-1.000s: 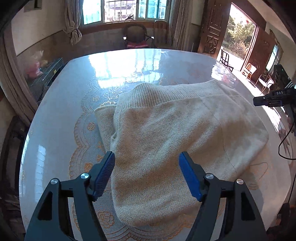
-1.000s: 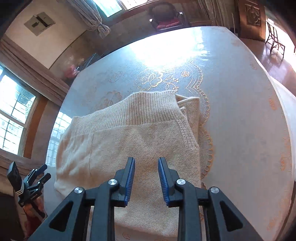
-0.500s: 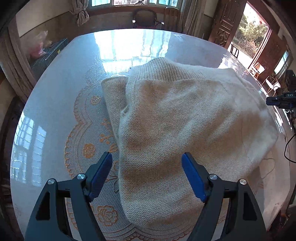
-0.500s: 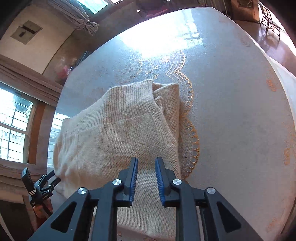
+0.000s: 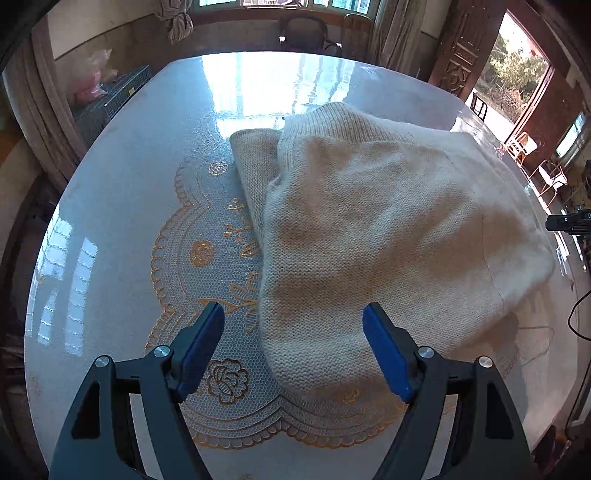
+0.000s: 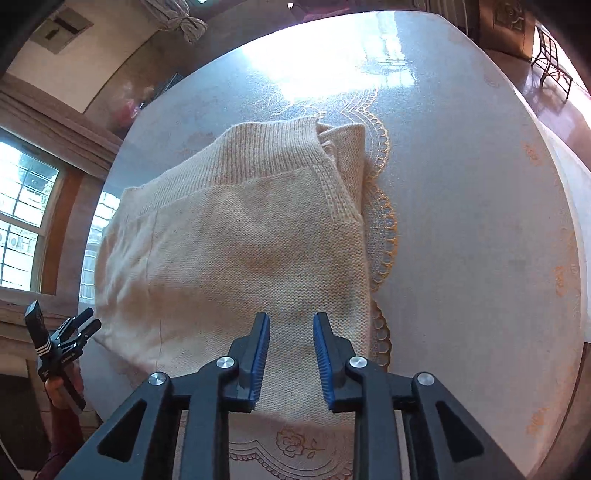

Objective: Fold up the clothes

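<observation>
Since the earlier frame, both claws have been drawn back from the cream sweater point(image 5: 369, 236), which lies folded on the counter point(image 5: 122, 192). The left claw point(image 5: 293, 349) is spread wide, empty; the right claw point(image 6: 291, 352) is parted narrowly, empty. The fold seems done; a near edge must be gripped next.

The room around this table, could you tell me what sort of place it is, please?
Probably a home dining or living room: a big glossy table with a lace cloth, curtained windows, and a carved wooden door.
</observation>
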